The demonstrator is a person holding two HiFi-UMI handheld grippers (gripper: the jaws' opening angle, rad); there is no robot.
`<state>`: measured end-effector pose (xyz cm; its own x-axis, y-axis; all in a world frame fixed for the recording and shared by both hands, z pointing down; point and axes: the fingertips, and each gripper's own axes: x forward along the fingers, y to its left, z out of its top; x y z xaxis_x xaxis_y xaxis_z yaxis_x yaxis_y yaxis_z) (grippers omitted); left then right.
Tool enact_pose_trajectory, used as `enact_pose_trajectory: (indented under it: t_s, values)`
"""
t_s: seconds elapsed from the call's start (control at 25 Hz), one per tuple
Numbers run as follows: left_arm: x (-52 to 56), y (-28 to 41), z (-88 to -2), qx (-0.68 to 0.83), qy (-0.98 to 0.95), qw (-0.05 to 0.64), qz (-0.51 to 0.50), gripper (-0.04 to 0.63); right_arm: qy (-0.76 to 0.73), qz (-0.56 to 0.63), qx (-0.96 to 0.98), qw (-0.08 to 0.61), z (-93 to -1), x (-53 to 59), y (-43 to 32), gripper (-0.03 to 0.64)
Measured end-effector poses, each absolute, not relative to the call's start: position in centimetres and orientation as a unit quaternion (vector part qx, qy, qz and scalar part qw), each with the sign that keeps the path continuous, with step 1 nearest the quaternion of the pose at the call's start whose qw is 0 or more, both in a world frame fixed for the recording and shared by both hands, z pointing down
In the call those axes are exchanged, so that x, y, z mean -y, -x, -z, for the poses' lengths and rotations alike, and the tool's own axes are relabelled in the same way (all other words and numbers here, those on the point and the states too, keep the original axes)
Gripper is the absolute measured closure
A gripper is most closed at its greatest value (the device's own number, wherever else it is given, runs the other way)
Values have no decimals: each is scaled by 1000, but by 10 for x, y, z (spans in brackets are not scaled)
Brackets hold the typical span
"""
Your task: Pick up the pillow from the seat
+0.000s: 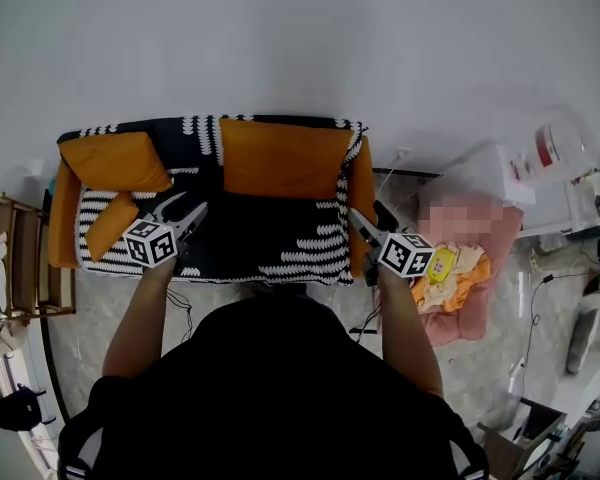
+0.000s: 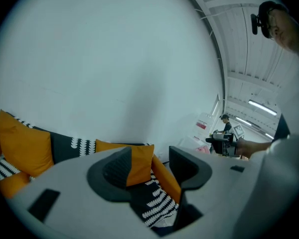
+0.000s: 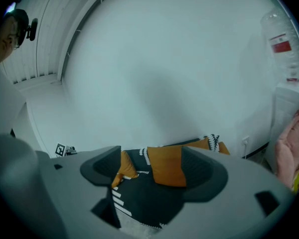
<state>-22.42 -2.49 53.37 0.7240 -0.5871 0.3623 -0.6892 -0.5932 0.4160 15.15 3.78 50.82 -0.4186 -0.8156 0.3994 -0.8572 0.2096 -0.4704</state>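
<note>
- Head view: the sofa (image 1: 280, 243), under a black-and-white cover, carries three orange pillows. The centre pillow (image 1: 280, 158) leans on the backrest, the left pillow (image 1: 115, 160) is propped in the corner, and the small pillow (image 1: 110, 225) lies slanted on the seat.
- The left gripper (image 1: 188, 211) hangs over the seat's left part, near the small pillow but not touching it. The right gripper (image 1: 356, 220) is at the right armrest. That makes two grippers, one per side, which looks like an approach from both ends.
- Left gripper view: the jaws stand apart with nothing between the pads. The centre pillow (image 2: 139, 163) shows well beyond them and the left pillow (image 2: 25, 143) is off to the side.
- Right gripper view: these jaws are also spread and empty. They frame the centre pillow (image 3: 167, 164) from a distance, so that one is probably the target. No pillow is lifted yet.
</note>
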Motion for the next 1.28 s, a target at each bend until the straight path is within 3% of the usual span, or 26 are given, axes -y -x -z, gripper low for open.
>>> enact_pose_trajectory:
  t_s: [1.28]
  values:
    - [123, 169, -567, 385, -863, 309, -105, 356, -490, -376, 783, 78, -569, 82, -189, 245]
